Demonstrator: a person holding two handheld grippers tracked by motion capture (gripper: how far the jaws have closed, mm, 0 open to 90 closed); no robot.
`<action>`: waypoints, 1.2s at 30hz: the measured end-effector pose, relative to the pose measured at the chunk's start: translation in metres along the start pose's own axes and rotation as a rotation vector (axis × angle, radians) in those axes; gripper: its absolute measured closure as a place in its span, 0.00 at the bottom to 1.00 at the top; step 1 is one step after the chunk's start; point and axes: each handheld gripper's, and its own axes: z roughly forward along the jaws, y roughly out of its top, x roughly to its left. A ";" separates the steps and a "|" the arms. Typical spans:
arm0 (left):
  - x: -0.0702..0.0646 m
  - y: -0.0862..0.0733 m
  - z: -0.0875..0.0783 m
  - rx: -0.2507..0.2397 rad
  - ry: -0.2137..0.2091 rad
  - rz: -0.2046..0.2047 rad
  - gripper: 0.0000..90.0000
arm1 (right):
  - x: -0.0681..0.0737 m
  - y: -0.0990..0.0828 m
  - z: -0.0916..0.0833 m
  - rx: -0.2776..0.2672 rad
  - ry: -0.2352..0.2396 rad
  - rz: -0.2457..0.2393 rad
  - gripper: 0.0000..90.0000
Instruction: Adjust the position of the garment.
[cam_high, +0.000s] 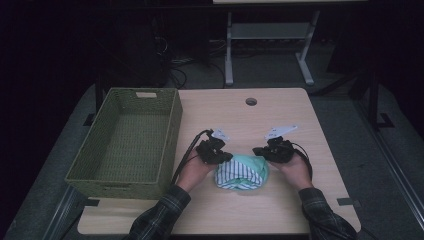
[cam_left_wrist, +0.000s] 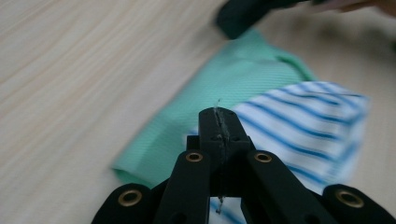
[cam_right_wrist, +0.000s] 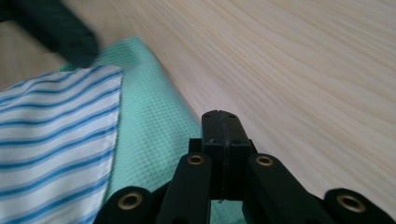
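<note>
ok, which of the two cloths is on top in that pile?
The blue-and-white striped cloth; it lies over the plain green cloth, which sticks out beneath it at the far side.

1. The folded green cloth with a blue-and-white striped layer (cam_left_wrist: 261, 107) runs under the black left gripper (cam_left_wrist: 219, 122), so any pinch stays hidden.
2. The other black gripper (cam_left_wrist: 243, 16) is blurred, cut off at the top edge.
</note>
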 end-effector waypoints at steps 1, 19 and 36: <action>-0.004 -0.001 -0.001 -0.007 -0.006 -0.002 0.99 | -0.002 0.001 0.004 0.001 0.003 -0.004 1.00; -0.047 -0.022 0.023 0.097 -0.097 0.070 0.99 | -0.004 0.002 0.037 0.054 0.037 -0.006 1.00; -0.031 -0.027 0.021 0.154 -0.039 0.067 1.00 | 0.002 -0.013 0.018 0.075 0.044 -0.038 1.00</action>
